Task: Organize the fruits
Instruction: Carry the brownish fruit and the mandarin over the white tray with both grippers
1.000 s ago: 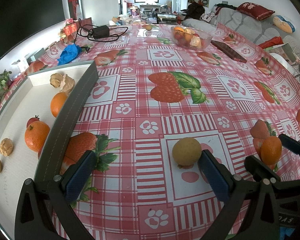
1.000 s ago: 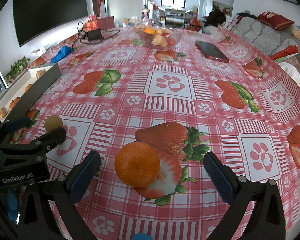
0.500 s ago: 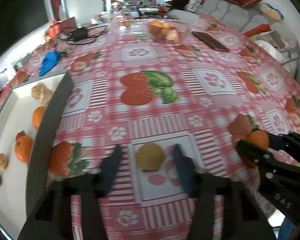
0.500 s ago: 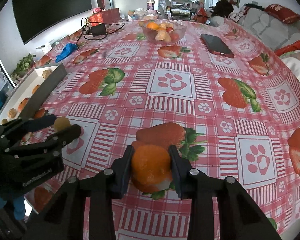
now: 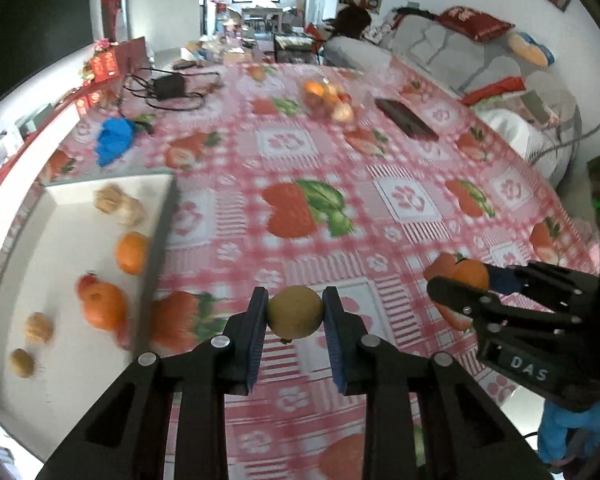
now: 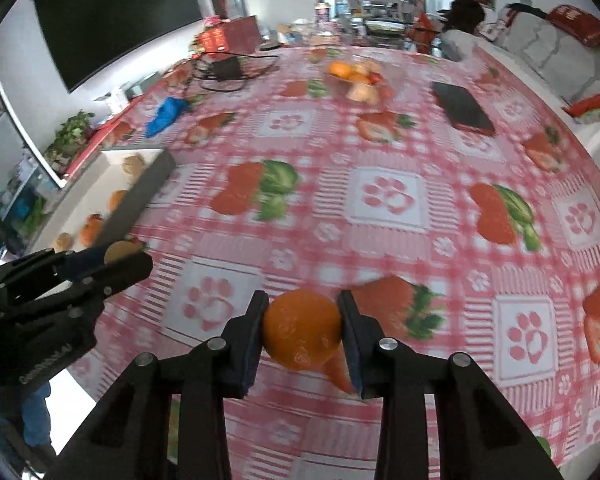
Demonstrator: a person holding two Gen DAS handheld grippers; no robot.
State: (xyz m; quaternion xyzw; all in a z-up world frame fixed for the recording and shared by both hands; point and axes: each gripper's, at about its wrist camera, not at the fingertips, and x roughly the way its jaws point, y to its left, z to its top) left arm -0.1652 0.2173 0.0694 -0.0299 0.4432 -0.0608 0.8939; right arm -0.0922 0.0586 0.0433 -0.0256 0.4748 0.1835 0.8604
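A round yellow-brown fruit (image 5: pixel 296 312) sits between the blue pads of my left gripper (image 5: pixel 295 301), clear of the red checked tablecloth. The jaws are closing and the pads press on the fruit's sides. My right gripper (image 6: pixel 303 307) is shut on an orange (image 6: pixel 302 330), also held above the cloth. Each wrist view catches the other gripper at its edge: the right gripper (image 5: pixel 473 280) with the orange (image 5: pixel 471 274), and the left gripper (image 6: pixel 114 258) with its fruit (image 6: pixel 118 251). To the left lies a white tray (image 5: pixel 60 264) with a grey wall, holding several fruits, among them an orange (image 5: pixel 102 306).
At the far end of the table stand a clear bowl of fruit (image 5: pixel 328 98), a dark phone (image 5: pixel 406 118), a blue cloth (image 5: pixel 114 140) and a black charger with cable (image 5: pixel 168 86). A sofa runs along the right side, and a dark screen hangs on the left wall.
Both grippers went from wide open around their fruits to closed on them. Both have since risen, lifting the yellow-brown fruit and the orange off the cloth.
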